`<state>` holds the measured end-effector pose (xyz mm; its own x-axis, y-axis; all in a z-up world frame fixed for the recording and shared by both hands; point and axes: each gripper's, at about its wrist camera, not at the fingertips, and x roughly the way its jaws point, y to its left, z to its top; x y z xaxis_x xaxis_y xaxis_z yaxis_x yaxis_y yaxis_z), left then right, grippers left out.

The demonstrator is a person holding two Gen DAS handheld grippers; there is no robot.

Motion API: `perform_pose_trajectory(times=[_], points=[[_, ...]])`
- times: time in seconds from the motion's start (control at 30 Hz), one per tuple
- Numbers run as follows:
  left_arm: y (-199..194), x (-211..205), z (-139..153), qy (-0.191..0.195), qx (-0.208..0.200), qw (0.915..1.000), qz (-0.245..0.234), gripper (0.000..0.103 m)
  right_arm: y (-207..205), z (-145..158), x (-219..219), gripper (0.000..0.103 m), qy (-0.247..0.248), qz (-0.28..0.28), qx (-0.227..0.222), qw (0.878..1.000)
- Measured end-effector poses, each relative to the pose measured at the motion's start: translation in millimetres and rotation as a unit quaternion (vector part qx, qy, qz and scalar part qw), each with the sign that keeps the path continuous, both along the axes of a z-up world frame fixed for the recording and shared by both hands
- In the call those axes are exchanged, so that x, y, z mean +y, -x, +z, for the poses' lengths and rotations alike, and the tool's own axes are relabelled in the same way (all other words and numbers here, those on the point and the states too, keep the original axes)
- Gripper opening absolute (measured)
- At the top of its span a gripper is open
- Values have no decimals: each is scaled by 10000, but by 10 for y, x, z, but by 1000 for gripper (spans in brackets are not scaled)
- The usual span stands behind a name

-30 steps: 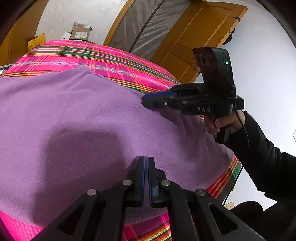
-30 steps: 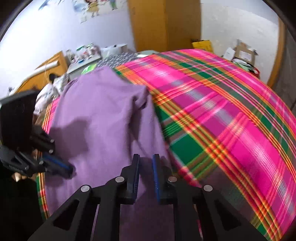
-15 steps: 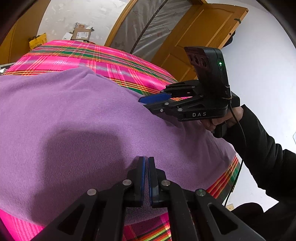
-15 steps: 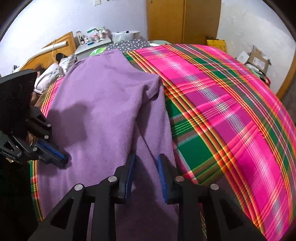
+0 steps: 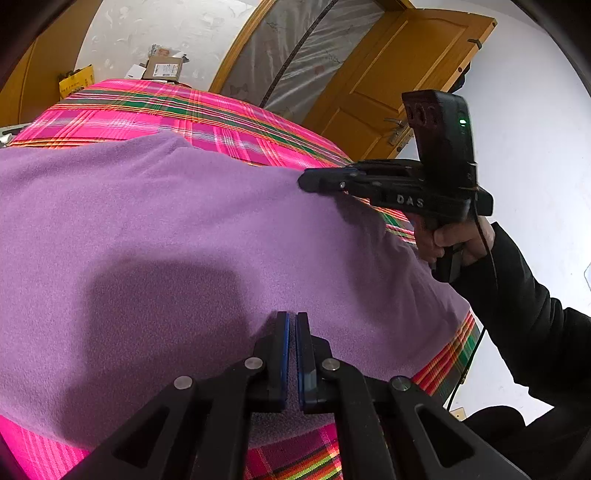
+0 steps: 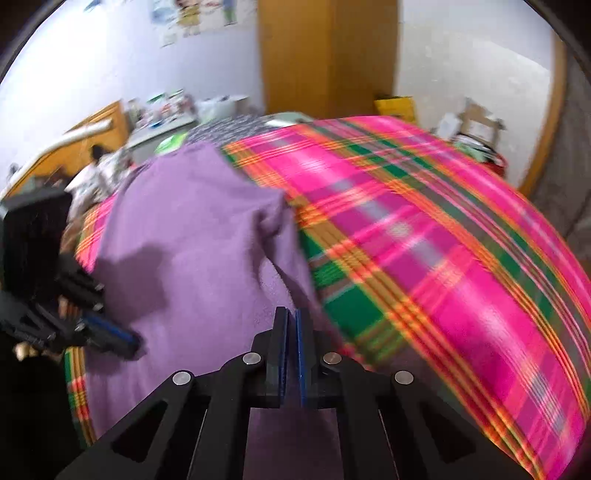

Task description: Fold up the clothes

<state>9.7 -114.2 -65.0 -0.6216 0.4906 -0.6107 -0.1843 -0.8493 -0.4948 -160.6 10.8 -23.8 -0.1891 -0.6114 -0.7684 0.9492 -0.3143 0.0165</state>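
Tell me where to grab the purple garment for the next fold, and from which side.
Judging by how it lies, take the purple garment at its near hem corners. Come in from the person's side, low along the plaid bedspread: that edge is free, the rest flat.

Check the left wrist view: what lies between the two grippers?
Only bare purple garment spans from left gripper to right gripper; nothing else.

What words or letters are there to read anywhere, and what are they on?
"DAS": white letters on the side of the right gripper.
Cardboard box label: too small to read.
Yellow box print: too small to read.
Wall poster: blurred, unreadable.
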Motion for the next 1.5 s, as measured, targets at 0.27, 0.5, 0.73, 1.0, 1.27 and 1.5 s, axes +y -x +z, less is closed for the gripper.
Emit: perform_pose_trajectory(times=[0.27, 0.5, 0.73, 1.0, 1.27, 1.5], points=[[-44, -50, 43, 82, -3, 9999, 148, 3, 165, -63, 108, 5, -104, -754, -188, 9969], [-95, -168, 126, 244, 19, 9987, 442, 3, 23, 212, -272, 8, 311, -216, -112, 9992], [-166, -376, 64, 170, -103, 9974, 691, 3, -65, 10, -772, 8, -83, 247, -37, 9997], [-140, -411, 24, 64, -52, 9979, 640, 3, -163, -36, -775, 11, -105, 600, -284, 9977], [-129, -445, -10, -115, -17, 9981, 598, 3, 33, -93, -850, 13, -230, 145, -222, 9994], [-109, -485, -38, -225, 21, 9983, 542, 3, -172, -205, -940, 18, -563, 504, -103, 9971]])
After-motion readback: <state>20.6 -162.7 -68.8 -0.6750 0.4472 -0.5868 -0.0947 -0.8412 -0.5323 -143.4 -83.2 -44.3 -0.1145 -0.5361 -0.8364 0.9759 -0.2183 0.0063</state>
